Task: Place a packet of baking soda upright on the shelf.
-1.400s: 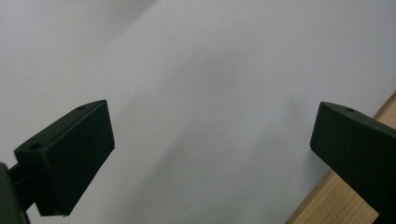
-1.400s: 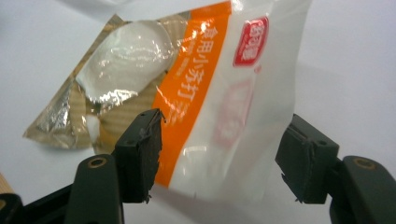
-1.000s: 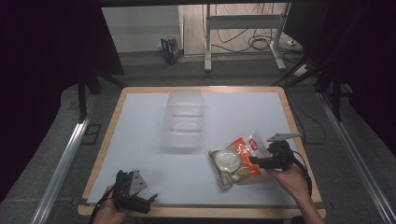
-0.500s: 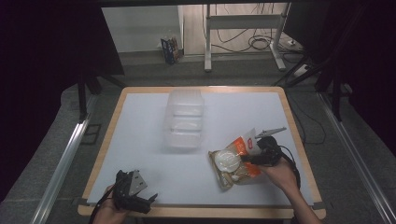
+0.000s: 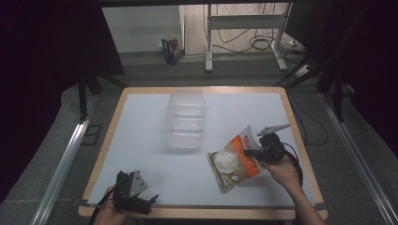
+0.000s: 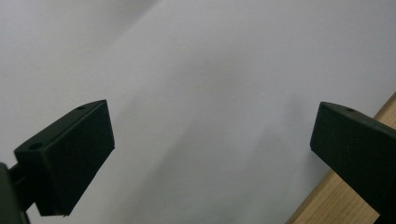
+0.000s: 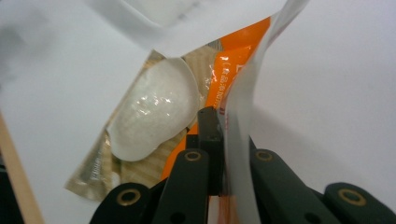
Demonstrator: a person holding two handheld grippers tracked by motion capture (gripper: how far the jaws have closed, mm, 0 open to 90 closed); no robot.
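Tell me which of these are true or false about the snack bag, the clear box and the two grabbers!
1. The right gripper pinches the orange snack bag. True.
2. The left gripper holds the bag too. False: its jaws are wide apart over bare table.
3. The clear plastic box sits on the table, away from the bag. True.
4. The bag is inside the box. False: it lies outside, near the right hand.

The clear container is sitting on the tabletop toward its far middle. Nearer than the container and to its right, the snack packet is lying on the tabletop, with the right gripper touching the packet's right edge. Well nearer than the container and to its left, the left gripper is sitting at the tabletop's near edge.
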